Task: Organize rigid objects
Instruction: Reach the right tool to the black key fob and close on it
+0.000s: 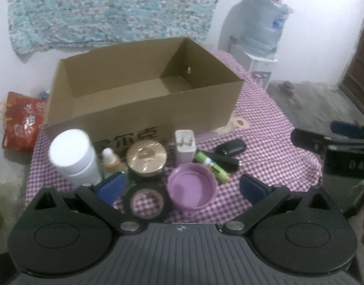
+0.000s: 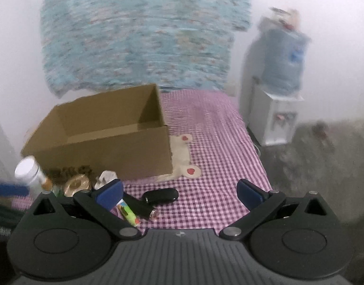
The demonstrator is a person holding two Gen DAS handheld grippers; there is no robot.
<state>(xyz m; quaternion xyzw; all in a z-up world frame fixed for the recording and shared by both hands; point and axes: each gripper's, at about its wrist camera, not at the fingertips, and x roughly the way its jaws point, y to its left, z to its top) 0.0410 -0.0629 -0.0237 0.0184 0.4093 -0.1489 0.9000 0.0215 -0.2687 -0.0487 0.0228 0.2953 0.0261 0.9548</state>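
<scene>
Above the clutter, both claws (image 1: 180,187) (image 2: 179,193) gape level.

A pale wall (image 1: 312,11) is seen behind, lit softly and evenly. A blue floral cloth (image 1: 110,9) is hung across it. At the right, a water bottle (image 1: 265,26) is set upside down on a white dispenser (image 2: 274,118), with small items on top that are too blurred to tell. The floor (image 1: 312,102) is grey and mottled. A brown door (image 1: 360,71) is glimpsed at the far right edge. A red patterned bag (image 1: 22,121) is propped against the wall at the left.
</scene>
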